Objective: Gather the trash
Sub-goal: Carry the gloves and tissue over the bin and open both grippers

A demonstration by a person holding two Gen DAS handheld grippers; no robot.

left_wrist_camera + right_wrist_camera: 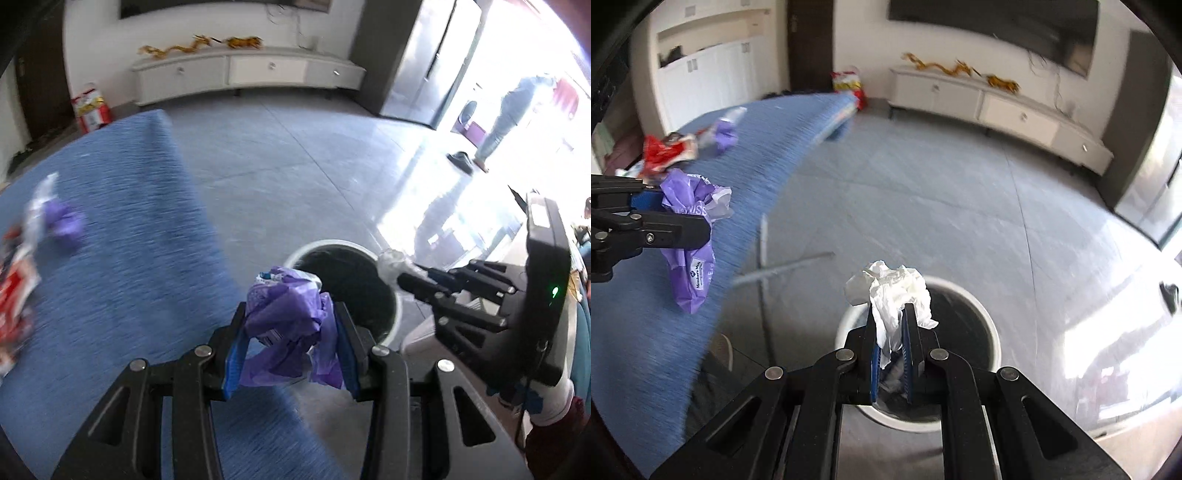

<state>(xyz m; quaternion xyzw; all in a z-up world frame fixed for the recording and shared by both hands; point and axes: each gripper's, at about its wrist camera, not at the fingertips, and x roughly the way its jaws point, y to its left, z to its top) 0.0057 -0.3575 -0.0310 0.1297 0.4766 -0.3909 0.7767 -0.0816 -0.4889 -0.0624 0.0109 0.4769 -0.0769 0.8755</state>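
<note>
1. Left wrist view: my left claw [291, 347] pinches a crumpled purple wrapper [288, 317] between its blue ribbed pads; the film is thin, glossy and creased, with white print showing.
2. Just beyond the wrapper stands a round white bin [391, 325] with a dark inside, on a grey tiled floor [295, 166].
3. Same view: my right claw [402, 280] reaches in from the right over the bin rim, with a bit of pale crumpled tissue [391, 258] at its tip.
4. To the left, a blue cloth [129, 221] with a fine woven grain carries more litter: a second purple scrap [62, 221] and a red-and-white packet [16, 288], both blurred.
5. Right wrist view: the right claw [892, 328] is pressed nearly together on the white tissue [894, 291], soft, matte and wrinkled, held over the bin's [849, 317] open mouth.
6. Only this view shows the wrapper [692, 236] from the side: it hangs long and limp from the left claw [698, 221], over the blue cloth [646, 332], not over the bin.
7. Only the left view shows a person's legs [506, 118] far off in glare.
</note>
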